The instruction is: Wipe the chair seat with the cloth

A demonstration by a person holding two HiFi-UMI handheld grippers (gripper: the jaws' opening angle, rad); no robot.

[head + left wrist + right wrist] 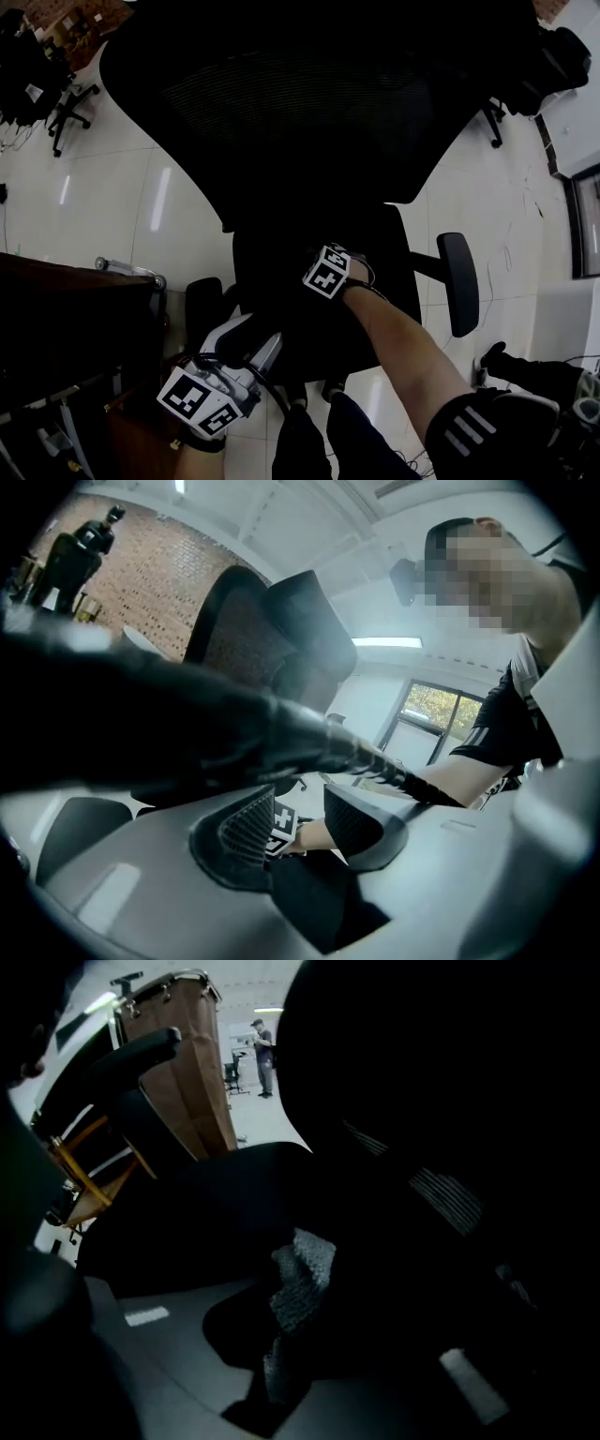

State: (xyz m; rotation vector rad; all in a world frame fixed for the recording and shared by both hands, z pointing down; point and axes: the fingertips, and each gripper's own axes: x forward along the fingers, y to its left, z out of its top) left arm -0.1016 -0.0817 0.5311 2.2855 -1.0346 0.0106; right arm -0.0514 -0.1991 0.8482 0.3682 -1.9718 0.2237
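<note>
A black office chair fills the head view, its mesh backrest (309,94) at the top and its dark seat (375,262) below. My right gripper (319,265) is low over the seat, its marker cube showing. In the right gripper view the jaws are shut on a grey knitted cloth (300,1283), which hangs against the dark seat (206,1213). My left gripper (255,333) is by the seat's front left corner, near the left armrest (202,309). Its jaws stand open (300,822) with nothing between the ribbed pads (246,825); beyond them I see the right gripper's cube (281,825).
The right armrest (459,281) juts out on the right. A dark brown desk (56,309) is close on the left, and another black chair (47,84) stands at the far left. White floor (178,206) surrounds the chair. A person (263,1054) stands far off.
</note>
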